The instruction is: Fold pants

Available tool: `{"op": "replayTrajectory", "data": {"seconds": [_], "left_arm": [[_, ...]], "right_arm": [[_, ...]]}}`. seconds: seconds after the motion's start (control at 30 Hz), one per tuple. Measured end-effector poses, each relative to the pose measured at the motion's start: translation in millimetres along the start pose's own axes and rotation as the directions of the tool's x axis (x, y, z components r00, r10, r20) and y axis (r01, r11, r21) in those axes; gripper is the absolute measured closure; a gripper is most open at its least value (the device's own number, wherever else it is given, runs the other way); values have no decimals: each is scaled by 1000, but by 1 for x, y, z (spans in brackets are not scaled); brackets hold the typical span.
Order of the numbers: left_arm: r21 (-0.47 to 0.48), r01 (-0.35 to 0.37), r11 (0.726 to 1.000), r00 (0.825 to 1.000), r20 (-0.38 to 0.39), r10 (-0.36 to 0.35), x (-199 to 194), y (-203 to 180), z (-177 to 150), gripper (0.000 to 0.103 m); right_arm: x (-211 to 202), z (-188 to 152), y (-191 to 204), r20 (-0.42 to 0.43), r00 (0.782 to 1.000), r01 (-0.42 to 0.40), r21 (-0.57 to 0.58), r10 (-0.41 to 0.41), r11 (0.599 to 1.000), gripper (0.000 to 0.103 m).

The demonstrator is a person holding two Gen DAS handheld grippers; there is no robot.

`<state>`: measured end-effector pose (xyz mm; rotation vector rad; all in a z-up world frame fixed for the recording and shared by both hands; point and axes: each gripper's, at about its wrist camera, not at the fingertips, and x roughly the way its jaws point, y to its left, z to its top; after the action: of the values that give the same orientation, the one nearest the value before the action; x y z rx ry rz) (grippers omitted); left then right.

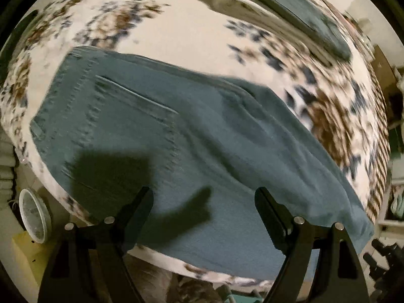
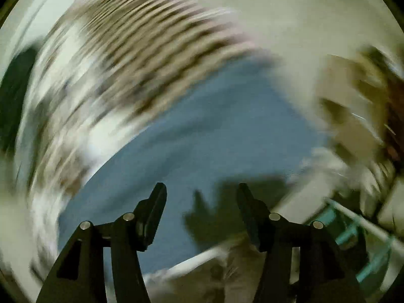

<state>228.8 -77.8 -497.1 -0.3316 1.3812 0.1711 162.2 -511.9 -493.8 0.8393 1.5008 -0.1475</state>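
In the left wrist view, the left tool [image 1: 204, 197] hangs with its jaws wide and nothing between them, just above the blue pants [image 1: 156, 131], which lie flat on a floral bedspread [image 1: 176, 32] from 9 to 4 o'clock. Another blue garment [image 1: 303, 12] lies at 1 o'clock. The right tool [image 2: 202, 197], part open and empty, hovers over the pants' leg [image 2: 214, 126], heavily blurred.

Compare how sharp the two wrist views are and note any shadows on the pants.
Left wrist view: mild smear, but the pants still show pocket stitching; the open left gripper casts a dark shadow on them. Right wrist view: heavy motion blur streaks the floral cover; the open right gripper shadows the blue cloth.
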Motion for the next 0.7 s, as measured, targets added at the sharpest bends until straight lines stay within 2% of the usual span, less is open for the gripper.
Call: {"op": "replayTrajectory", "data": {"seconds": [0.07,0.13,0.17,0.2,0.27,0.37,0.43,0.47,0.5,0.7], "left_arm": [[-25,-13,1000,1000,10,14,2,15,13,21],[-52,-29,998,999,15,30,7,31,29,21],[-64,-29,997,999,13,30,9,37,37,21],[-72,-28,997,999,13,29,11,41,46,21],[-58,-45,997,999,19,46,18,48,65,21],[-30,-66,997,998,3,66,35,50,89,21],[-28,-55,998,998,-20,55,46,54,102,21],[-26,-51,998,998,-27,51,50,56,107,21],[-23,-50,998,998,-33,49,53,56,110,21],[-25,-36,999,996,-87,34,57,56,125,21]], "right_arm": [[33,0,82,-105,988,-127,-157,111,979,43],[65,-1,153,-199,966,-216,-277,164,936,43],[85,0,193,-247,954,-254,-349,173,902,43],[106,-1,229,-286,945,-271,-426,156,863,43],[148,-6,280,-311,950,-203,-553,26,808,43],[190,-11,310,-310,937,-95,-669,-160,737,43],[200,-14,313,-288,931,-58,-724,-224,688,48],[199,-17,316,-252,936,-32,-756,-246,654,71],[198,-19,316,-229,939,-13,-769,-257,639,99],[169,-20,303,-139,970,34,-737,-201,675,101]]}}
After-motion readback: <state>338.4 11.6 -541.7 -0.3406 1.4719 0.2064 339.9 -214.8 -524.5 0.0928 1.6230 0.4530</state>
